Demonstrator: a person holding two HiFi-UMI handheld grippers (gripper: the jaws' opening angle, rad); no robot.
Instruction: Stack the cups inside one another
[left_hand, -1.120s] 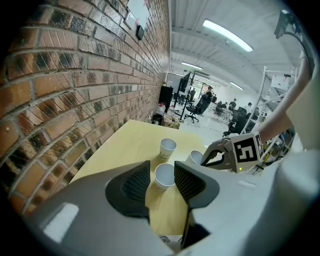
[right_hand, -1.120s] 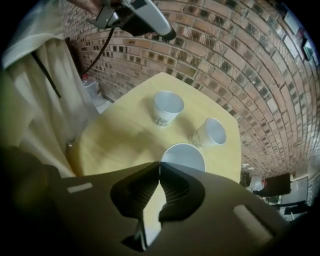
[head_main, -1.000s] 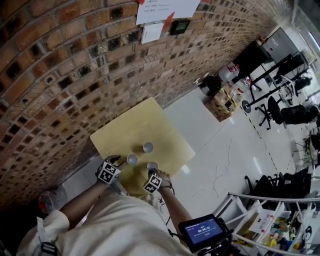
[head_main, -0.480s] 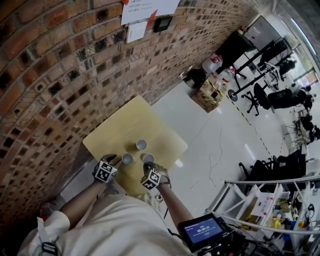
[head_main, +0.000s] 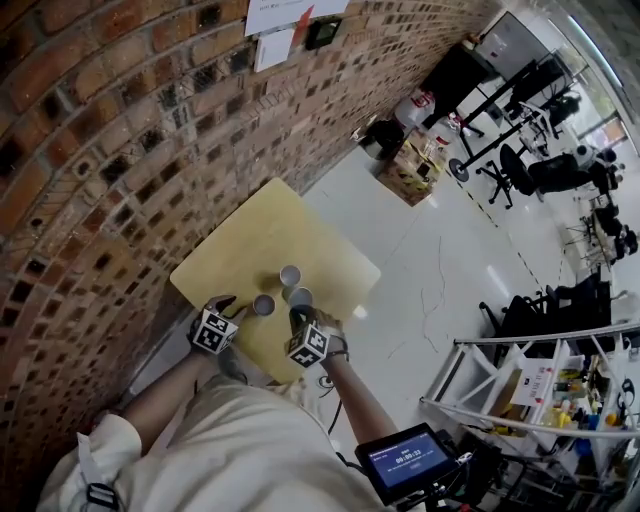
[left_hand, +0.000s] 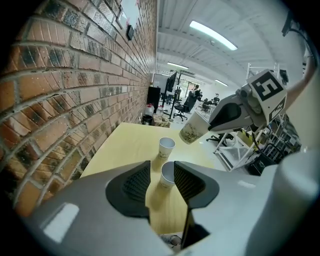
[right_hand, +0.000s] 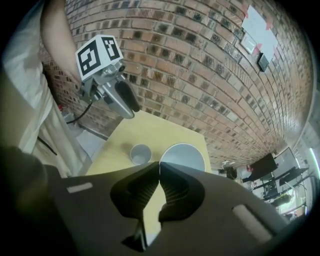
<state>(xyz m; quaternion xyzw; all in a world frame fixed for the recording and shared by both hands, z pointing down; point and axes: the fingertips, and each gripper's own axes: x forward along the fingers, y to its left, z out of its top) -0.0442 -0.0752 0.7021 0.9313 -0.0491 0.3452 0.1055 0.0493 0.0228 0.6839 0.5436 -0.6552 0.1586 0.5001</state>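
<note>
Three white paper cups are in view over a pale yellow table (head_main: 240, 250). My right gripper (head_main: 298, 314) is shut on the rim of one cup (head_main: 300, 297) and holds it in the air, tilted. In the right gripper view that cup's mouth (right_hand: 182, 156) shows just past the shut jaws (right_hand: 160, 167). A second cup (head_main: 290, 275) stands farther back. The third cup (head_main: 263, 304) stands upright just ahead of my left gripper (head_main: 228, 303). In the left gripper view it (left_hand: 168, 175) sits beyond the jaw gap with space on its left side. The left gripper (left_hand: 162, 167) is open.
A brick wall (head_main: 120, 140) runs along the table's left and far sides. White floor (head_main: 450, 270) lies to the right, with chairs and clutter (head_main: 540, 170) farther off. A metal rack (head_main: 520, 390) and a small screen (head_main: 405, 465) are near my right side.
My right gripper has lifted its cup off the table and carried it toward the far cup. The left gripper has stayed by its cup.
</note>
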